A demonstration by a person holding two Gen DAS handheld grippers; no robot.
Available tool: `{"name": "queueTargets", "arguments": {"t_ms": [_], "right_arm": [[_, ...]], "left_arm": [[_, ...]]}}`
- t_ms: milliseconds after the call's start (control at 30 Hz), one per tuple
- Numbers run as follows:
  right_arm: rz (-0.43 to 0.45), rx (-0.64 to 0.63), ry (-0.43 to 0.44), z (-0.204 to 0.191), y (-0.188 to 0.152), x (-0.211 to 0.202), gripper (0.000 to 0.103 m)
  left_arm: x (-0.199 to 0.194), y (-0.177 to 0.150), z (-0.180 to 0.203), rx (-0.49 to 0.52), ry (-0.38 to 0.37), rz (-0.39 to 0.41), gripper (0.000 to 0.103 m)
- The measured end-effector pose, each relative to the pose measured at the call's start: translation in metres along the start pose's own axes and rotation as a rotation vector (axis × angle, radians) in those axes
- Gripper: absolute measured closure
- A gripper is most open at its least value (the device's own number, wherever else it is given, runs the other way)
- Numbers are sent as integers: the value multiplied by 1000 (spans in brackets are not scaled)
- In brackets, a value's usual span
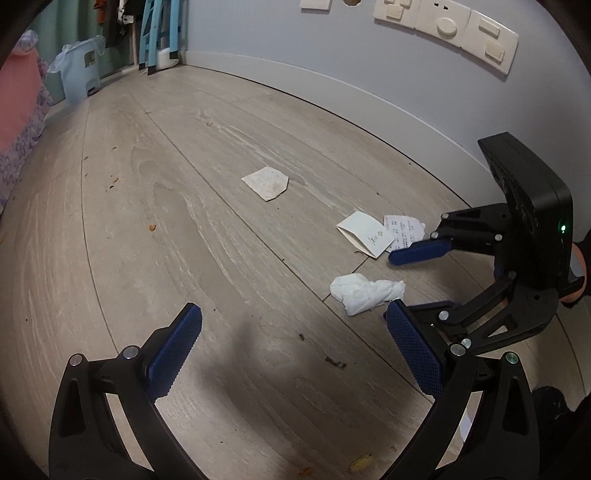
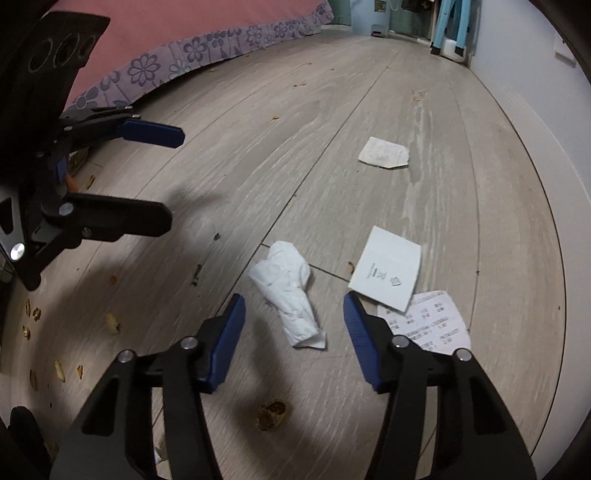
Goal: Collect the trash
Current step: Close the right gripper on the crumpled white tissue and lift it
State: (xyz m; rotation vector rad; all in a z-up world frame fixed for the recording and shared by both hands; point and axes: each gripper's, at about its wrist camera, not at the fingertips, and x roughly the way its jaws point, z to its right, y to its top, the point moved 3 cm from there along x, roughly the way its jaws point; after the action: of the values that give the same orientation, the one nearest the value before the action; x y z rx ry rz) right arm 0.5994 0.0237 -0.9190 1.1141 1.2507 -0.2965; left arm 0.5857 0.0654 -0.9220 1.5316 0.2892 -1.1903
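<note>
A crumpled white tissue (image 2: 290,293) lies on the wood floor, just ahead of my open, empty right gripper (image 2: 294,314); it also shows in the left wrist view (image 1: 364,291). A white card (image 2: 386,273) and a printed receipt (image 2: 428,321) lie to its right, the card overlapping the receipt. A stained paper scrap (image 2: 384,153) lies farther off. My left gripper (image 1: 293,341) is open and empty above bare floor. The right gripper (image 1: 393,284) appears at the right of the left wrist view, straddling the tissue's end. The left gripper (image 2: 173,177) shows at the left of the right wrist view.
Nut shells and crumbs (image 2: 271,410) are scattered over the floor (image 2: 258,147). A pink bed with a floral purple skirt (image 2: 155,66) runs along the left. A blue-grey wall with baseboard (image 1: 369,96) and switch plates (image 1: 443,26) is on the right. A blue stool (image 1: 79,72) stands far back.
</note>
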Motion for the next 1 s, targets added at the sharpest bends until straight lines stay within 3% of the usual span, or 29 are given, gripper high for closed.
{"name": "queueTargets", "arguments": {"t_ms": [133,200,267,467,800,1000], "right_arm": [[-13,3,10,-2,-2,5,63],[-11,-2,2,-3,-2,5,75],[-11,-2,-6,-3,-2,6,81],[9,-3,-19,0,-1,2,91],[51,52,-27,11,-2,-19,93],[92,116,-93,34,-8,-45,93]], "left_arm": [[1,0,0,-1,2,-1,6],[1,0,-1,-6,5,-1,6],[2,0,-1,-9,7,0,6],[3,1,0,-3,6,-5,6],[8,14,17,24,-20,6,6],[19,33,40,73,-47,15,6]]}}
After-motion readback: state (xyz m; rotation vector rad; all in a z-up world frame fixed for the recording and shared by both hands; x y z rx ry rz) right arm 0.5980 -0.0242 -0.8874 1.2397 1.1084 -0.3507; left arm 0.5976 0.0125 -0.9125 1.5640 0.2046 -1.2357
